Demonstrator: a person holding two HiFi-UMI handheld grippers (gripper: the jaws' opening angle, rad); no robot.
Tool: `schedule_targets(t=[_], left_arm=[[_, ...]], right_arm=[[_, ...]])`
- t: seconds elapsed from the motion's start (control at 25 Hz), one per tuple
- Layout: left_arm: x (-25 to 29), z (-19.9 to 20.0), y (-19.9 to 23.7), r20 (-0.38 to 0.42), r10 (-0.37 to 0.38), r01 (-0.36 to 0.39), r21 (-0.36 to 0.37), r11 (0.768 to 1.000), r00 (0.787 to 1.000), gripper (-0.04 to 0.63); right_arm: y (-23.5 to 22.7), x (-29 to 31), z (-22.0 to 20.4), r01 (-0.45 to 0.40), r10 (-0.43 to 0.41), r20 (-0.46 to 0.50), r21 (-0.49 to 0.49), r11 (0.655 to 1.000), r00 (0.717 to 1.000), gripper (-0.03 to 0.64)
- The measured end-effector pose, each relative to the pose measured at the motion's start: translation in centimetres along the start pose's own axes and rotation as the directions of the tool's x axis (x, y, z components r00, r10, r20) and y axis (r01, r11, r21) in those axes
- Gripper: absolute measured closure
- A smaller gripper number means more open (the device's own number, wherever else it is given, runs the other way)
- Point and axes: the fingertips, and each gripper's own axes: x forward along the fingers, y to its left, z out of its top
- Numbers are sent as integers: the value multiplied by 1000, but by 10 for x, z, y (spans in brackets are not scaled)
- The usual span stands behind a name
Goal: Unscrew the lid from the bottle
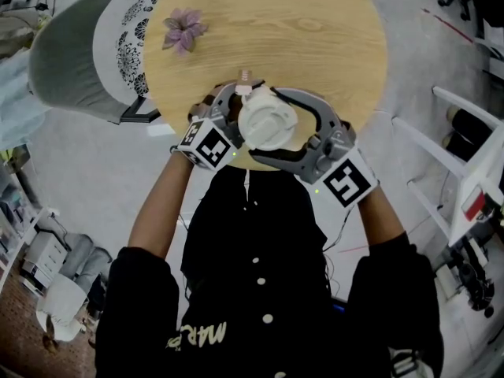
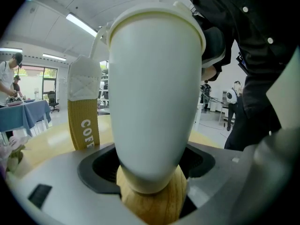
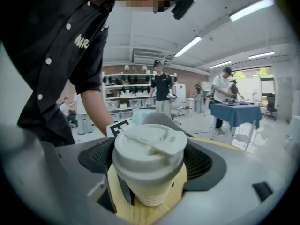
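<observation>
Bottle (image 2: 154,93) stands upright at the near edge of the round wooden counter (image 1: 315,30), low in the middle of the head view, with its long axis vertical. Both tools are already around it. The left hand-held gripper (image 2: 151,168) is pressed onto the lower white body, which fills that gripper's view and narrows down to the wood between the dark pads. The right hand-held gripper (image 3: 147,168) comes in from the right of the head view. Its jaws are spread to either side of the lid (image 3: 149,142), and a dark gap shows on each side, so it seems not to be pinching yet. The coming twist probably belongs to this one, turning about the vertical axis while the left holds the body.

Beyond the bottle, toward the upper middle of the head view, stands a coffee sachet (image 2: 84,111). A pale purple flower (image 1: 183,30) lies further off at the upper left.

From above, the lid hides the seam where it meets the body. How firmly the left pads bear on the body is hard to make out.
</observation>
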Motion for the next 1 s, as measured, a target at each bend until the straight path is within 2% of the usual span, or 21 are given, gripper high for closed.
schedule_targets(t=[0.08,0.16,0.24,0.32,0.44,0.52,0.6,0.68,0.84,0.92,1.0], left_arm=[[0,0,0,0,-8,8,5,1000,1000,229],[0,-1,0,-2,-10,10,7,1000,1000,229],[-1,-2,1,-2,-7,7,5,1000,1000,229],[-1,-2,2,0,-5,5,6,1000,1000,229],[-1,-2,1,2,-9,9,8,1000,1000,229],[0,-2,1,4,-11,11,7,1000,1000,229],[-1,-4,1,5,-12,12,4,1000,1000,229],[-2,-4,1,3,-13,13,3,1000,1000,229],[0,-1,3,8,-9,9,6,1000,1000,229],[-1,-2,3,6,-11,11,7,1000,1000,229],[-1,-3,1,3,-14,14,5,1000,1000,229]], right_arm=[[5,1,-2,-176,174,-33,-49,983,984,161],[9,0,-8,-311,306,-89,-52,949,948,161],[11,0,-10,-372,364,-119,-51,927,924,161],[11,1,-10,-380,372,-118,-55,923,921,160],[9,1,-11,-338,332,-108,-42,940,937,155],[6,-3,-12,-278,276,-101,-15,960,956,138],[2,-5,-11,-180,181,-73,27,983,981,130],[-1,-4,-6,-49,51,-36,64,997,998,127],[-9,3,2,172,-174,12,91,981,985,126],[-8,5,2,211,-214,20,84,974,977,152],[-5,5,3,185,-186,29,59,981,982,150]])
